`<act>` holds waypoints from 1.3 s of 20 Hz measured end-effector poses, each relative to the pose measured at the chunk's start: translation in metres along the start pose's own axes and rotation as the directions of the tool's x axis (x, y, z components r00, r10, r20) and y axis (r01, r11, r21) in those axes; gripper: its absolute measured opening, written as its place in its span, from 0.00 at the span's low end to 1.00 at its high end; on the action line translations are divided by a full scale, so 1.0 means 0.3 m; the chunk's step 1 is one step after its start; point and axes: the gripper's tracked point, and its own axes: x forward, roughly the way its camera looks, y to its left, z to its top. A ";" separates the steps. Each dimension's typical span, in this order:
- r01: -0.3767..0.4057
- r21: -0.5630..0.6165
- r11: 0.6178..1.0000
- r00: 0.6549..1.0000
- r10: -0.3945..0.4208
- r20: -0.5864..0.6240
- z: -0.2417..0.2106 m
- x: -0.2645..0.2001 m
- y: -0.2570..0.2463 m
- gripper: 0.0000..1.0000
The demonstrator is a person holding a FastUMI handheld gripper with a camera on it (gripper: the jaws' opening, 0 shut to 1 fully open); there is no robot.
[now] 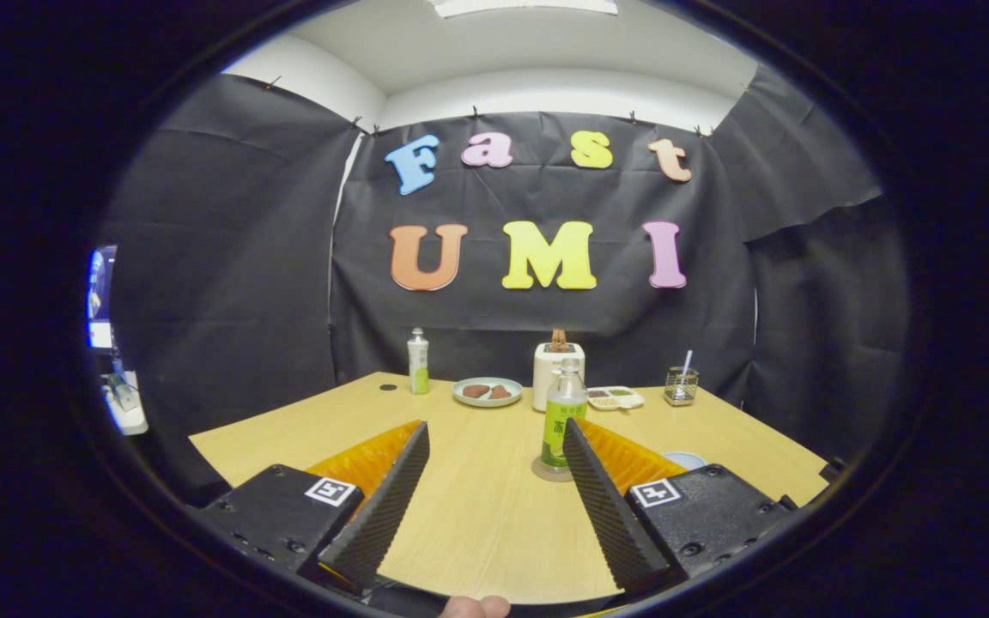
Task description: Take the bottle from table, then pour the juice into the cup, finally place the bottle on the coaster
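Wooden table (477, 515) is seen beneath the gripper (494, 438), whose fingers are spread wide with nothing held. Just ahead, by the right finger, the bottle (563, 416) is stood upright on the coaster (546, 472); a cup (683, 460) is partly hidden behind that finger.

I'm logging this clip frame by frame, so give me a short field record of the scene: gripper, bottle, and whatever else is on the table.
gripper: open, fingers spread wide, nothing between them
bottle: upright on a round coaster, just ahead of the right finger, apart from it
cup: only a rim shows behind the right finger; contents cannot be told
second bottle: upright, far side of the table
plate: holds brown food pieces
toaster: behind the near bottle
divided tray: beside the toaster
wire holder: far right
table: light wood
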 end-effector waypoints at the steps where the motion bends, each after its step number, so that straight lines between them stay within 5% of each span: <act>1: -0.004 -0.005 1.000 1.000 0.004 0.006 0.006 -0.010 0.008 1.00; 26: -0.010 0.018 1.000 1.000 0.010 0.027 0.001 -0.031 -0.036 1.00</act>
